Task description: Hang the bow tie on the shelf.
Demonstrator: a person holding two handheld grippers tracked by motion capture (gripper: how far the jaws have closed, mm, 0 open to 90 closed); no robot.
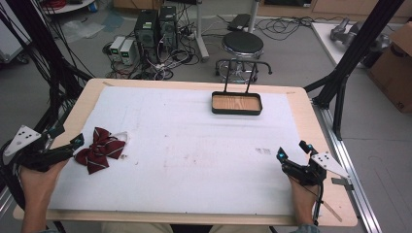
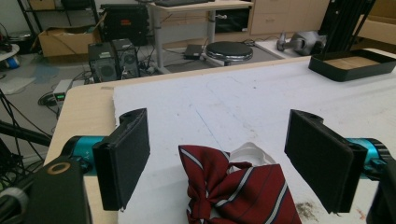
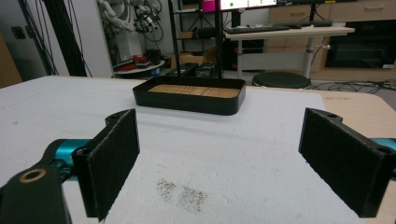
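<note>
White matting [image 1: 194, 145] covers the table, keeping a soft work surface. Upper centre sits a black tray [image 1: 236, 103], empty, likely the destination. Lower left, the maroon striped bow tie [image 1: 99, 149] lies just before the left gripper [image 1: 75, 144], jaws spread; the right gripper [image 1: 291, 155] idles released, lower right.

A wooden desk [image 1: 87, 99] carries a white sheet [image 1: 194, 145]. On the sheet lie a striped bow tie [image 1: 99, 149] near the left edge and a black tray [image 1: 236, 103] at the far side.
</note>
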